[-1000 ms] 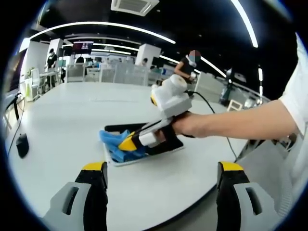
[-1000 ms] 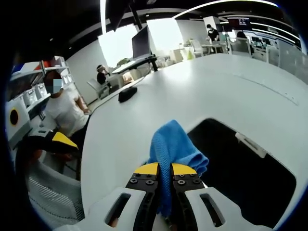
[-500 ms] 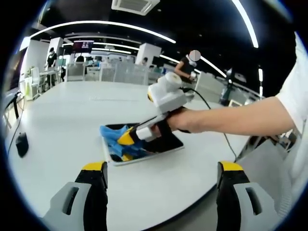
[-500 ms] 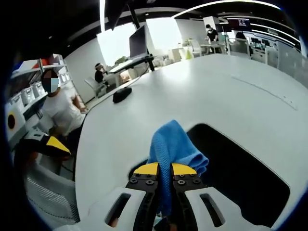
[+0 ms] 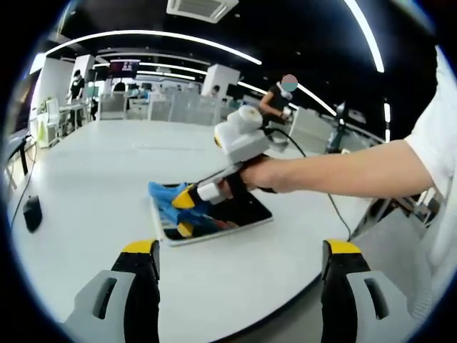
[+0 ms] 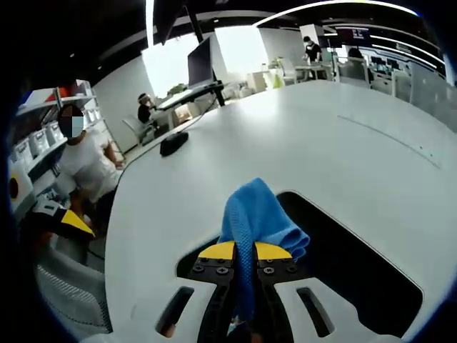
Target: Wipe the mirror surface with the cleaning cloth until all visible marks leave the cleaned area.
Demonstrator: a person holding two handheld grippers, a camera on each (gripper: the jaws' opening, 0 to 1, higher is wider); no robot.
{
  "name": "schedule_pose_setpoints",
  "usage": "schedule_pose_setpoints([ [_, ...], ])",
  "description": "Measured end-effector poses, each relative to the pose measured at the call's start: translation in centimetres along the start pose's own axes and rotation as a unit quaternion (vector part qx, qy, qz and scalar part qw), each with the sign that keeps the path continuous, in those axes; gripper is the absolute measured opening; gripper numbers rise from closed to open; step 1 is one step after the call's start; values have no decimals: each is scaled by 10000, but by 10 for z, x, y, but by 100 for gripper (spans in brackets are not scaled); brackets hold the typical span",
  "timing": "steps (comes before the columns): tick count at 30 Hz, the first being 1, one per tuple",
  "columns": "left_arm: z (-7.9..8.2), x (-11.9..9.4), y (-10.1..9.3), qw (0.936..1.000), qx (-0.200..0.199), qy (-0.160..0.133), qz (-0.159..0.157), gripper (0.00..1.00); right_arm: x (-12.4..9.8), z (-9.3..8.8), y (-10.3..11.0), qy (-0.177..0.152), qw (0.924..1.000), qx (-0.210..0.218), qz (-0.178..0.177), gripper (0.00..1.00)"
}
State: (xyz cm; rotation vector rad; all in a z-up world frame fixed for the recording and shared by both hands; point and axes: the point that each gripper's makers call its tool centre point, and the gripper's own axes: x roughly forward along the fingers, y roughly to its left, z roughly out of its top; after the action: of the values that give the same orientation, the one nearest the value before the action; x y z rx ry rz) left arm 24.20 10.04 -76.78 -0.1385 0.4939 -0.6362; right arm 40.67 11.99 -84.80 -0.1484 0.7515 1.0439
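Cloth (image 6: 258,214) clamped, apparently touching mirror (image 6: 357,268).

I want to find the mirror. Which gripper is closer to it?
Right. The right gripper presses the blue cloth on the mirror; the left gripper hangs back, open, off it.

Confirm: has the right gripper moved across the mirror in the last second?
Yes. In the left gripper view, the right gripper with the blue cloth has slid from the mirror's near-left corner toward its far edge.
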Motion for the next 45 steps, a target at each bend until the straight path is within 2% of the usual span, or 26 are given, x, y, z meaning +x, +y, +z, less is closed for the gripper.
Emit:
schedule_pose_setpoints([
  [12, 1, 0, 1, 10000, -32, -44, 12, 95, 1, 4, -3, -45, 10000, 76, -42, 3],
  [32, 1, 0, 0, 10000, -69, -60, -28, 95, 9, 15, -26, -103, 9994, 113, -307, 3],
  [45, 1, 0, -1, 9999, -118, -47, -57, 93, 12, 19, -35, -106, 9992, 130, -356, 3],
])
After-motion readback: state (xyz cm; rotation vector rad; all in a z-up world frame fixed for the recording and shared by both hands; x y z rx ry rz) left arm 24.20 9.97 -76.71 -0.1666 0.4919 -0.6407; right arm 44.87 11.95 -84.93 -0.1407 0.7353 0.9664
